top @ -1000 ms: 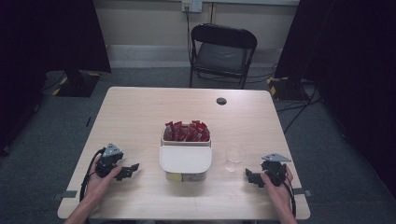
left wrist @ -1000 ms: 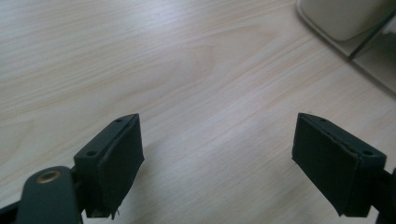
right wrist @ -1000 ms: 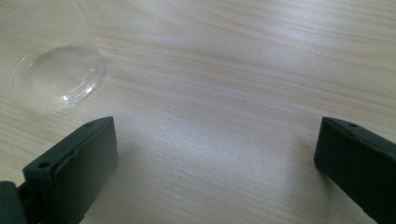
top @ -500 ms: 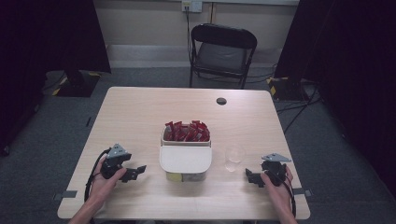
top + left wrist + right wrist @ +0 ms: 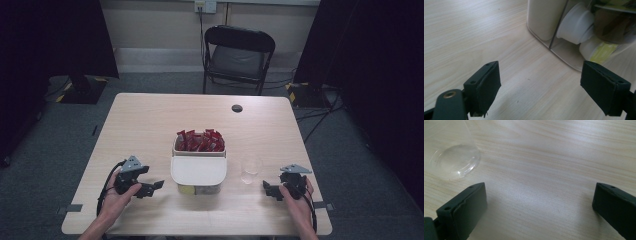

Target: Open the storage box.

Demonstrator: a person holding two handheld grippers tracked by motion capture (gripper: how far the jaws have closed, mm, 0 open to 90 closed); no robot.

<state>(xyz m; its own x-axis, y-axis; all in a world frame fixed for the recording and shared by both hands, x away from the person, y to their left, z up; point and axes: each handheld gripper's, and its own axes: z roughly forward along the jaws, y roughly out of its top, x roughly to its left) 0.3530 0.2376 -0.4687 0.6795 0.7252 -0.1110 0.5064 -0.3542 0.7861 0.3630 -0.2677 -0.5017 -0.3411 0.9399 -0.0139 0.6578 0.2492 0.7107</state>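
While both hands rest at the table's (image 5: 150,120) near edge, left gripper (image 5: 156,185): jaws apart, empty, pointing at the white box (image 5: 198,172) of red packets (image 5: 200,140); right gripper (image 5: 266,188): jaws wide, empty, just beside the clear cup (image 5: 250,168).

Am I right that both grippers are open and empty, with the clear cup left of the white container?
Not quite. The clear cup stands right of the white container, as the high view shows. Left gripper and right gripper are open and empty.
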